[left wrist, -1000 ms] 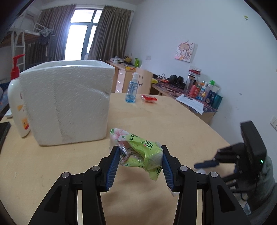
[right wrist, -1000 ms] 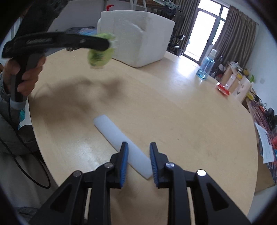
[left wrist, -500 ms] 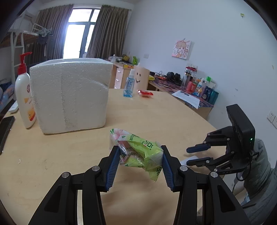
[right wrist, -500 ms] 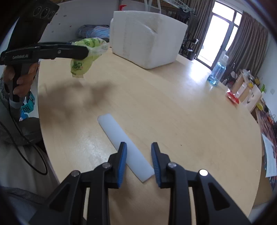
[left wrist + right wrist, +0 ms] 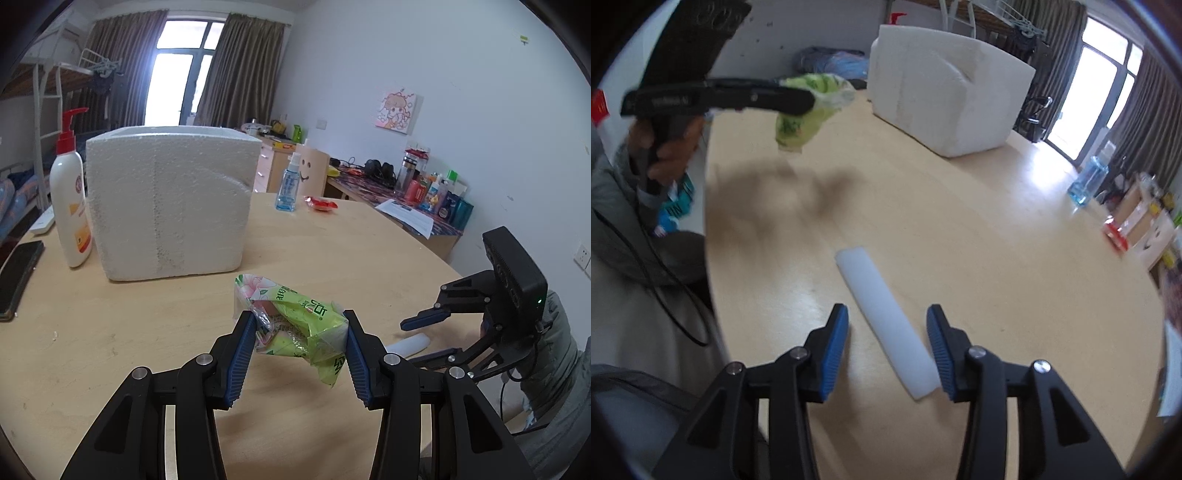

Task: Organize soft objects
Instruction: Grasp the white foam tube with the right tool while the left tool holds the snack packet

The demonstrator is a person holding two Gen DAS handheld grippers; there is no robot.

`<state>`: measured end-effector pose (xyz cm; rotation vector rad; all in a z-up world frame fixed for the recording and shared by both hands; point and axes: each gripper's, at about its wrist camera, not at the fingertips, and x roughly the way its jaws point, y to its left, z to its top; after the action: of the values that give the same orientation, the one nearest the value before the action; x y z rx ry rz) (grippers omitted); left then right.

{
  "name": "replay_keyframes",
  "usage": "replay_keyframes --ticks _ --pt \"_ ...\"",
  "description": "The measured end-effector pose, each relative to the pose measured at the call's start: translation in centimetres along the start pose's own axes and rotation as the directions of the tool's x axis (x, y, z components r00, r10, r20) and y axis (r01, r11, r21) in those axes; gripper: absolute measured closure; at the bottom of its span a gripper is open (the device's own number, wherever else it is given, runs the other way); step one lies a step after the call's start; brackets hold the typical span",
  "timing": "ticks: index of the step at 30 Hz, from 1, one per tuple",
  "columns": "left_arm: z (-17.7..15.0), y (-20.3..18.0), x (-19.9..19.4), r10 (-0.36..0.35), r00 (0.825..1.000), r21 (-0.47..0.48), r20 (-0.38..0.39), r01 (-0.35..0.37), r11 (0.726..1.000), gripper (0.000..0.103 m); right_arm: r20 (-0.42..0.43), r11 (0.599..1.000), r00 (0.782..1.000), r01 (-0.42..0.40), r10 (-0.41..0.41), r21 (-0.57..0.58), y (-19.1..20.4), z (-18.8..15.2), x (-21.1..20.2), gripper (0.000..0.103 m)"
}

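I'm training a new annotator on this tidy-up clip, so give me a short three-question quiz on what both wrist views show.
1. True or false: the left gripper is shut on the crumpled green plastic packet.
2. What lies on the round wooden table between the right gripper fingers? A) long white foam strip B) blue spray bottle C) black phone
3. What stands directly left of the white styrofoam box in the left wrist view?

Key: 1 true; 2 A, jaws opening, pads not pressing it; 3 the white pump bottle with a red top.

Black claw with blue ribbed pads, silver screws, grey sleeve.
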<state>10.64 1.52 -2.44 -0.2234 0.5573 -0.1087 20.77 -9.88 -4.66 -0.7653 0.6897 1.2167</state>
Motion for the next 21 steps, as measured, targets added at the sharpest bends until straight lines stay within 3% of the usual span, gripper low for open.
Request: replay_keyframes --ticks 9,12,14,21 --pt "0.1 -0.1 0.2 -0.010 1.000 -0.005 -0.004 0.010 1.000 0.054 -0.013 0.997 0.997 -0.078 0.078 0.011 -1.0 0.2 1.6 0.055" --pt "0.1 0.0 0.5 -0.014 1.000 -0.006 -0.010 0.014 1.000 0.054 -0.002 0.991 0.991 -0.132 0.132 0.026 -1.1 0.4 1.9 0.066" --pt "0.1 0.0 0.6 -0.016 1.000 -0.006 -0.012 0.016 1.000 0.054 -0.007 0.993 0.993 -0.122 0.122 0.011 -0.7 0.6 1.8 0.073" --pt "0.5 -0.4 1.0 -0.024 0.999 0.015 -0.021 0.024 1.000 0.054 0.022 0.995 0.996 -0.093 0.092 0.026 0.0 0.6 1.0 0.074"
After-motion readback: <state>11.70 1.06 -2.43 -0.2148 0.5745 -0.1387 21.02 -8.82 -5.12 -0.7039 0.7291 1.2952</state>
